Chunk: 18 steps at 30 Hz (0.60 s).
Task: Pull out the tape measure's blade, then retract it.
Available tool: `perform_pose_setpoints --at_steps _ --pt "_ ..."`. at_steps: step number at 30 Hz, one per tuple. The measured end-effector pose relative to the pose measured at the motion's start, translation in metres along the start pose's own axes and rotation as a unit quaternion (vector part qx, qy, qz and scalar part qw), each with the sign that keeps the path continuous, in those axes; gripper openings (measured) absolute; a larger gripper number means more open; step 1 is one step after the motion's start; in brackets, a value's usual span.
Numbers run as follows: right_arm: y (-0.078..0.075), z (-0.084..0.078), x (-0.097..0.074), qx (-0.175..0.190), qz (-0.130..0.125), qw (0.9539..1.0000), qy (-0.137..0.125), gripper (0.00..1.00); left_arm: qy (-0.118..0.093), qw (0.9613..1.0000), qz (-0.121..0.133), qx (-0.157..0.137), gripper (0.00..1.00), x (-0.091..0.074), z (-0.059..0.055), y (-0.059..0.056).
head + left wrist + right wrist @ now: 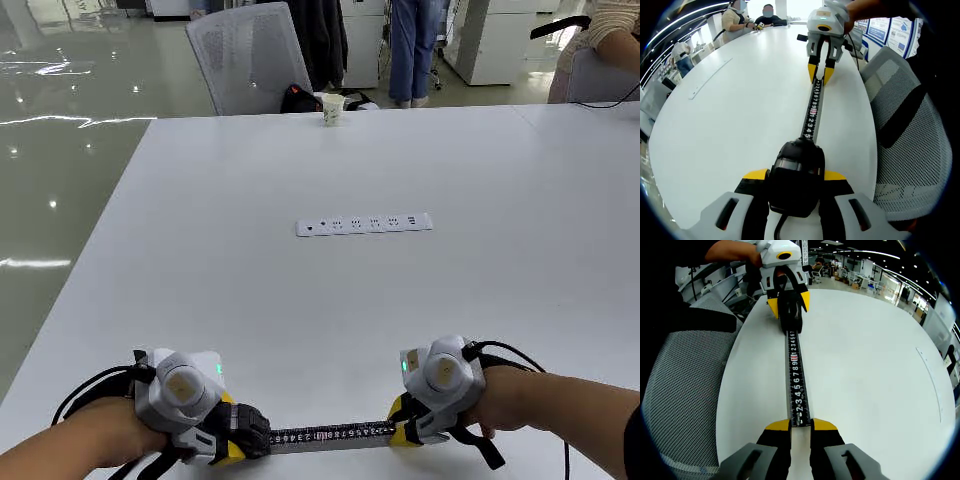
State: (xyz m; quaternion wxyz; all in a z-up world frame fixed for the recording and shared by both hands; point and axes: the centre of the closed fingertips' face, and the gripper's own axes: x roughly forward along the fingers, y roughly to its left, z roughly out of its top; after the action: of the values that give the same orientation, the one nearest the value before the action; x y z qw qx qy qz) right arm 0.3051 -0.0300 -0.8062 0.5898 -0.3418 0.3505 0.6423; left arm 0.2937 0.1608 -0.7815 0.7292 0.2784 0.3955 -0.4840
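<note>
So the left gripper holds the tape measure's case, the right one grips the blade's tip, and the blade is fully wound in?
No: the right gripper view shows the blade pulled out, stretched over the table from the case in the left gripper to the right gripper. The rest is right.

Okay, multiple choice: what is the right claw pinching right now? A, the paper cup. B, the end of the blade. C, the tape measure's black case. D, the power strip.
B: the right claw is shut on the tip of the blade, while the left claw holds the black case.
</note>
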Motion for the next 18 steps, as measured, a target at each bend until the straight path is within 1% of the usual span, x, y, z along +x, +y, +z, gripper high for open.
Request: perform_pose_setpoints --at_steps 18 --pt "-0.0005 -0.0085 -0.0028 0.006 -0.003 1.0 0.003 0.1 -0.002 1.0 0.0 0.0 0.33 -0.0002 -0.0001 0.0001"
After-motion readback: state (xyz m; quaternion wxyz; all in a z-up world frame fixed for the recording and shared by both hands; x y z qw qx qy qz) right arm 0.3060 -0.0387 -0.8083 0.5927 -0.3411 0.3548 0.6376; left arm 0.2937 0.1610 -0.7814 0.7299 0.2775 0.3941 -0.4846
